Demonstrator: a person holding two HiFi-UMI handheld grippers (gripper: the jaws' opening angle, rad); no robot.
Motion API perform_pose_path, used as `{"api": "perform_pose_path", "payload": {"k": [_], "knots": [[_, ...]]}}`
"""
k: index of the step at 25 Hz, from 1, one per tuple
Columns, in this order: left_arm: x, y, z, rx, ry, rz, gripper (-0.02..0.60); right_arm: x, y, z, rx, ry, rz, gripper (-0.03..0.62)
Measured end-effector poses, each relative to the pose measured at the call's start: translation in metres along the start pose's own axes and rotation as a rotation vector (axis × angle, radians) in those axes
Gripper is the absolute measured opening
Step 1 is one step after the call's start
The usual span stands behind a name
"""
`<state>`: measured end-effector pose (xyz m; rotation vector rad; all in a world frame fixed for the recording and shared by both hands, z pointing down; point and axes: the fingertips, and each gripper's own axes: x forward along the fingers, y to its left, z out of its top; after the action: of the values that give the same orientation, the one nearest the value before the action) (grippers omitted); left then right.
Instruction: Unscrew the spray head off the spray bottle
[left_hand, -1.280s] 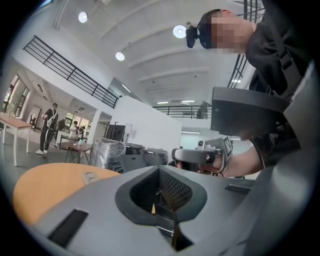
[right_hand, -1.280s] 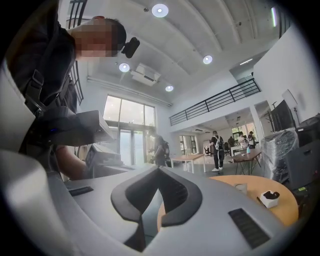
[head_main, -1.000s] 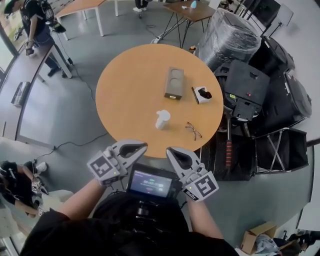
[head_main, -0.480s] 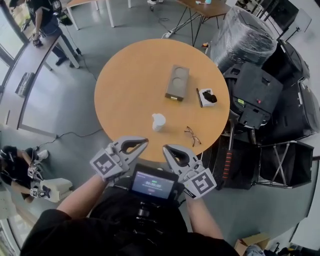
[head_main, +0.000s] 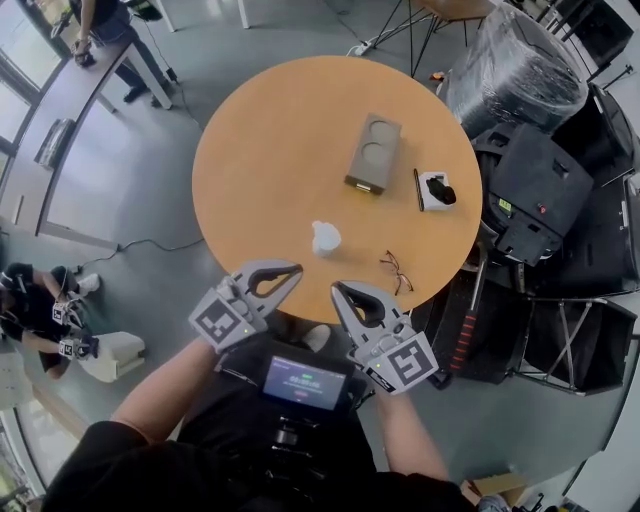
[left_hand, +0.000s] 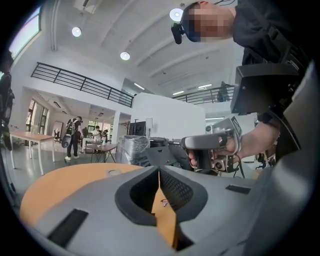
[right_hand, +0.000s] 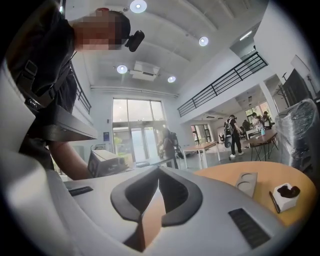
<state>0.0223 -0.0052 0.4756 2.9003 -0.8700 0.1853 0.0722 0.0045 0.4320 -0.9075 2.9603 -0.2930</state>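
Spray bottle (head_main: 325, 238), apparently upright, stands just beyond left gripper (head_main: 294, 270), untouched.

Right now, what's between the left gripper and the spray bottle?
Only bare tabletop, no object; the head view shows it between left gripper and spray bottle.

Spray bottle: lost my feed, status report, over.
Left gripper and right gripper shut, empty. Spray bottle upright on table, untouched. Path clear; glasses lie aside.
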Motion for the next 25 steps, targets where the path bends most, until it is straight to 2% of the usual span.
{"api": "perform_pose_path", "payload": {"k": [7,13,21,25], "knots": [[0.02,0.042,-0.069,-0.004,0.026,0.029,0.012,0.036,-0.026,-0.061,0.034,0.041,-0.02,0.028],[0.04,0.068,-0.133,-0.013,0.063,0.066,0.089,0.053,-0.051,-0.111,0.051,0.048,-0.029,0.032],[0.068,0.086,-0.214,-0.036,0.098,0.083,0.135,0.062,-0.076,-0.169,0.057,0.057,-0.054,0.035],[0.084,0.086,-0.24,-0.031,0.107,0.087,0.164,0.061,-0.089,-0.189,0.072,0.055,-0.07,0.037]]}}
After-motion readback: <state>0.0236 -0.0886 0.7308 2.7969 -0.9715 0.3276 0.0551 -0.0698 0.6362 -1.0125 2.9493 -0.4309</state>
